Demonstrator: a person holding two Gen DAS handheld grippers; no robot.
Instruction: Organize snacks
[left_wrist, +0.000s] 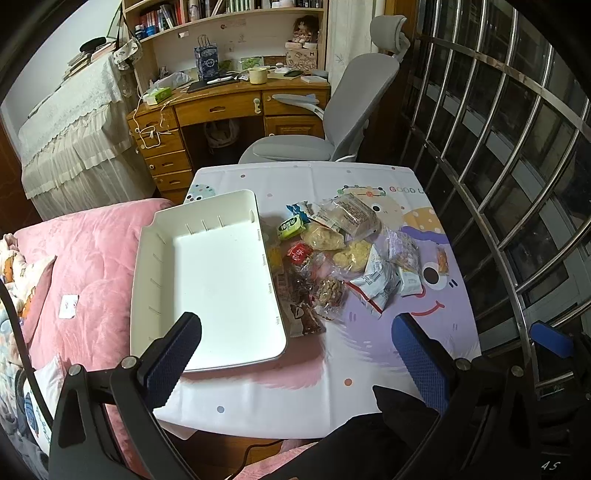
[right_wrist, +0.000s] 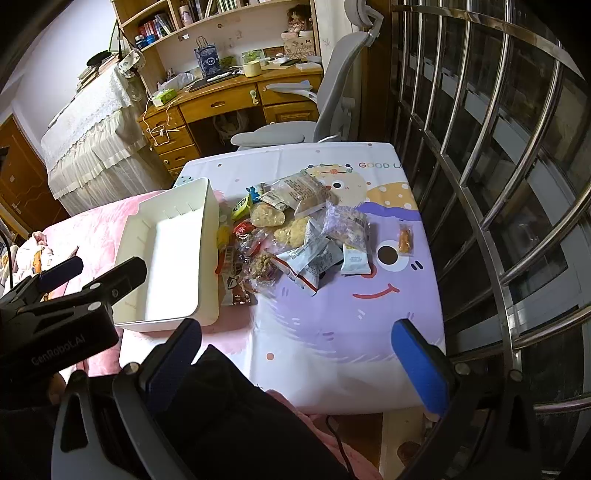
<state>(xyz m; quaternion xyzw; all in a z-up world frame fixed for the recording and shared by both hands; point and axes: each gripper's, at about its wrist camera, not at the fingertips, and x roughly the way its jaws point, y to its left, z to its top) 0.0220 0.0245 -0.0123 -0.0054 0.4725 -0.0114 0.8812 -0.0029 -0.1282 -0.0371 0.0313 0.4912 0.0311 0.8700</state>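
Zero snacks binned so far: the white bin (left_wrist: 221, 280) sits empty on the left part of the table (right_wrist: 332, 343), with its left side out past the table edge over the pink bedding (left_wrist: 85, 266). The snack pile (left_wrist: 332, 258) lies just right of it, several wrappers touching or tucked against the bin's right wall; one small orange packet (right_wrist: 405, 239) sits apart on the far right. Left gripper (left_wrist: 295, 354) hovers near the front of the table, jaws wide apart, nothing held. Right gripper (right_wrist: 295, 358) likewise spread wide and empty, low over the near edge. My read: we're at the start, approach phase, no pick made yet. Next move probably calls for one gripper to drop onto a single packet at the pile's edge, e.g. the blue-white pouch (right_wrist: 310, 262) or the brown wrapper (left_wrist: 306, 321) nearest the front, close on it, lift over the bin wall and release inside. Packets overlap, so grabbing two at once or dragging neighbours is a risk. Room: the near half of the cloth is clear for approach; metal window bars (right_wrist: 498, 184) close along the right edge, the bed on the left, and an office chair (left_wrist: 332, 122) behind the far edge. The bin overhang could tip if pressed on its left rim.
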